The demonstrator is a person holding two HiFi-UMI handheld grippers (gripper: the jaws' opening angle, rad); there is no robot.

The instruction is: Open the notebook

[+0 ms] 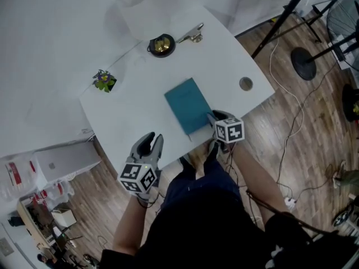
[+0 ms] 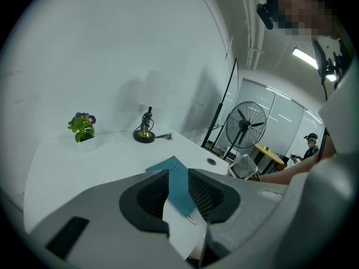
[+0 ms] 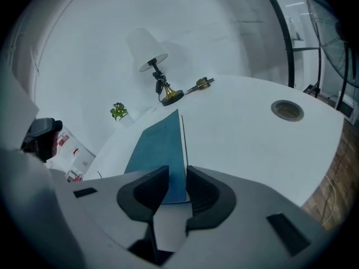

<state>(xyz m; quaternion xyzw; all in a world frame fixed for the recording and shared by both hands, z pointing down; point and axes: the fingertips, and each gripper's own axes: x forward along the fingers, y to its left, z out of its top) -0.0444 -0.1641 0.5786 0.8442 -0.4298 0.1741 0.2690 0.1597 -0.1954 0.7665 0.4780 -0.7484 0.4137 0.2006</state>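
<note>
**Closed Notebook Awaits Its First Page as Two Grippers Move In**

A teal notebook [image 1: 189, 105] lies shut and flat on a white table [image 1: 129, 114], angled to the table's edge and closer to the person's side than to the wall.

The right gripper [image 1: 213, 117] sits at the notebook's near right corner. Its jaws stand a little apart and hold nothing, and the book's near edge shows through the gap between them. The left gripper [image 1: 151, 141] hangs well to the near left of the notebook, off the table's edge. Its jaws are likewise parted by a narrow gap and are empty.

Beyond the notebook's far end stand a brass-based lamp [image 1: 162, 45] and, off to the far left, a small potted plant [image 1: 104, 80]. A round cable port [image 1: 245, 83] sits to the notebook's right.

The step in hand looks to be the approach to the cover. To do it well, the right jaws should come in low and almost level with the table. That way one pad slips under the cover alone, not under the whole block of pages.

A thin line runs along the notebook's right side in the right gripper view. It may be a strap, and if it is, it would have to come off first. Which long edge is the spine cannot be told from here.

The table looks smooth and the book light, so the book may skate. The left gripper would do best pressing down on the notebook's far-left part while the cover is lifted and swung over.
</note>
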